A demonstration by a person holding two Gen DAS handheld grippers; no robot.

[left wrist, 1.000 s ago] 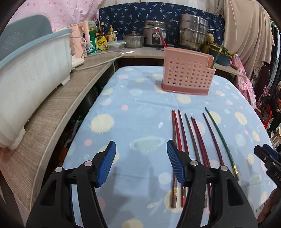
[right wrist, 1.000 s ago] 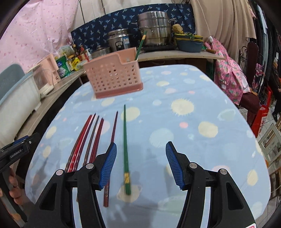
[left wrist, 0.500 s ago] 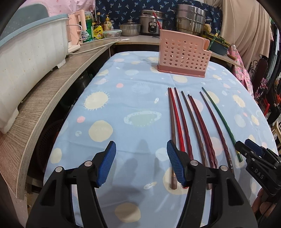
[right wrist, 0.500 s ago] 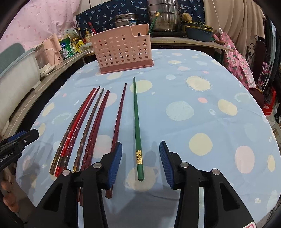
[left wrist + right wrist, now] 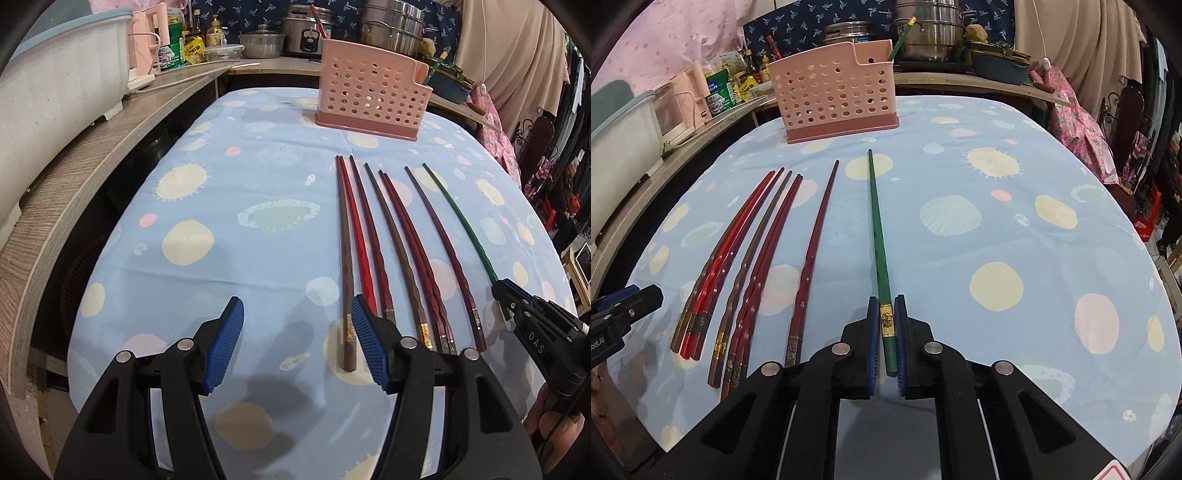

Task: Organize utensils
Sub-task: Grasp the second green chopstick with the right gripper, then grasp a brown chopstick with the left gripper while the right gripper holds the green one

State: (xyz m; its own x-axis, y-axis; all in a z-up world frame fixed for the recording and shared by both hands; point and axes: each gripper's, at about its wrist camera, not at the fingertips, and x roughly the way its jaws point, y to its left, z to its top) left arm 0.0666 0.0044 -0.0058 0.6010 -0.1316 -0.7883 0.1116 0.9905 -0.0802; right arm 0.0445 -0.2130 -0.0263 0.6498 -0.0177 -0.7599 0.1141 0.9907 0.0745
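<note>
Green chopstick flat, red chopsticks alongside

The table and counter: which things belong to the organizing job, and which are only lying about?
For the job: green chopstick, clamped in the right gripper; red and brown chopsticks; pink holder; left gripper, open.

Lying about: steel pots, rice cooker, bottles, white tub.

right gripper — jaws closed since earlier | now clamps green chopstick
</note>
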